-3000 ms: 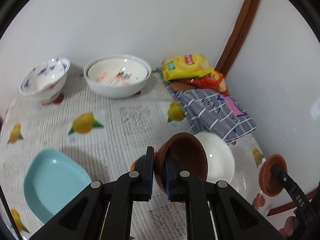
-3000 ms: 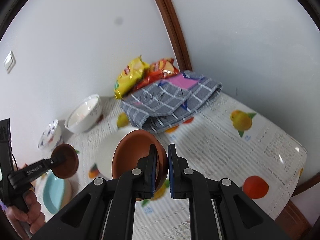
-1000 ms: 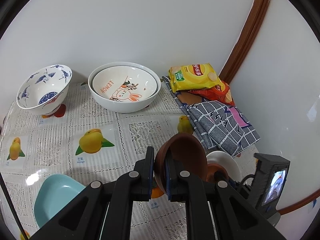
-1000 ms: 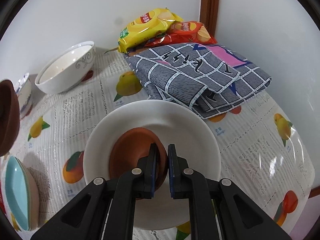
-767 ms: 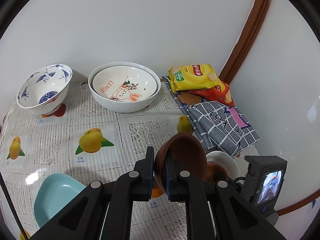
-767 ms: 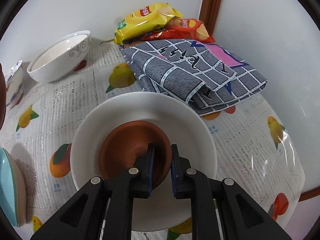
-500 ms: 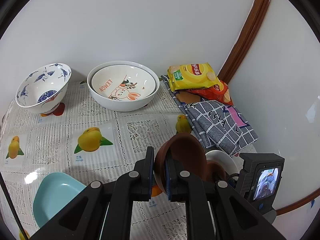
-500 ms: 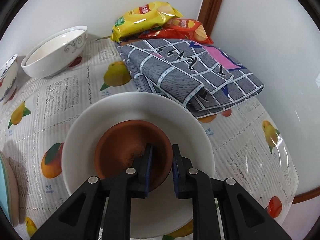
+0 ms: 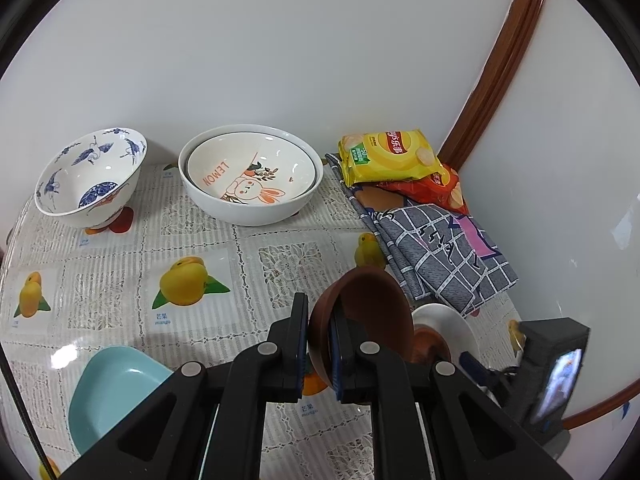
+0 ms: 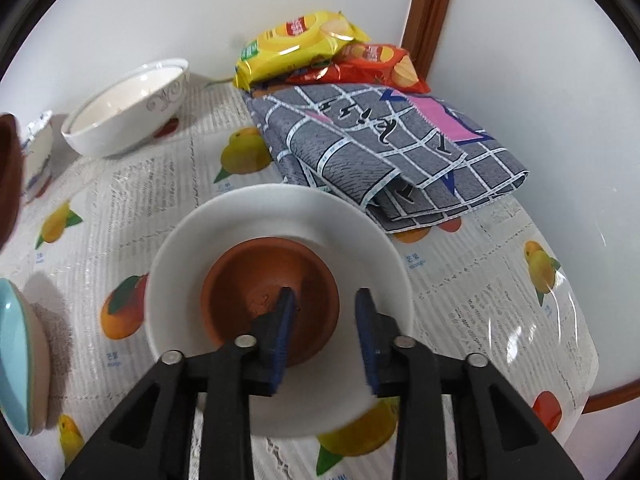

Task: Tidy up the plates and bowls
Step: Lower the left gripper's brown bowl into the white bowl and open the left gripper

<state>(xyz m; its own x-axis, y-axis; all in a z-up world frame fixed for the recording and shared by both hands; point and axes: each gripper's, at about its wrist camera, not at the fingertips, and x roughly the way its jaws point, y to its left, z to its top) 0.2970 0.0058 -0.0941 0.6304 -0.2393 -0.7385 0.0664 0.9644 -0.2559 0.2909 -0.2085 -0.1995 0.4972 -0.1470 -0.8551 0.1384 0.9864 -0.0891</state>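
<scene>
Tongs on the right [image 10: 324,312] have just been opening and now stand spread, one finger inside the terracotta bowl [image 10: 264,276] and the other outside its rim, no pad pressing on it; that bowl sits loose in the middle of the white plate [image 10: 360,240], near the right edge of the desk [image 10: 480,300], just in front of the folded grey checked cloth [image 10: 380,148]. To finish this release well, I'd lift those fingers straight up and clear of the rim before drawing back, so neither pad catches it and tips the bowl or skids the plate. The left tongs [image 9: 318,344] are pinching the wall of a darker brown bowl [image 9: 368,312], held tilted above the desk beside the plate. It looks meant to nest in the terracotta one, so it should be levelled and set down gently once the right tongs are out of the way.
</scene>
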